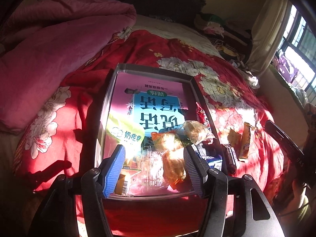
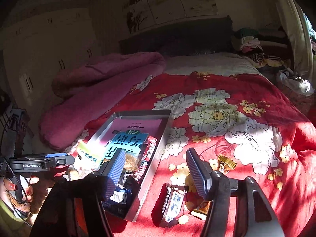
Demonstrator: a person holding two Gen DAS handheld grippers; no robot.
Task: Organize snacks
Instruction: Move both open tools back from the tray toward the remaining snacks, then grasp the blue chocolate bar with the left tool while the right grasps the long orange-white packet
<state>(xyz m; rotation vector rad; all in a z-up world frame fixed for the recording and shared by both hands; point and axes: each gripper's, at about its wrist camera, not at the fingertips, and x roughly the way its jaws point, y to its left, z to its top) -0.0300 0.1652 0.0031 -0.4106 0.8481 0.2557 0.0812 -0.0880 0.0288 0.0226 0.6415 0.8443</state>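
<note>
Fig.: snack sorting on a red quilt (image 2: 227,83), mid-task. Tray (image 1: 112,90), lined w/ a book (image 1: 158,102), already held several snacks, incl. green pouch (image 1: 126,132) & orange packs (image 1: 171,158). Left gripper (image 1: 155,167) hung over tray's near end, jaws apart, nothing pinched. Right gripper (image 2: 158,169) hovered over tray's right rim, jaws likewise apart & empty. Still loose on quilt, just right of tray: dark bar (image 2: 169,203), orange pack (image 2: 201,209), gold candy (image 2: 227,164). Step, as judged: between placements. Next move likely calls for right gripper to drop onto dark bar, pinch across its narrow width, carry it over the rim.
</note>
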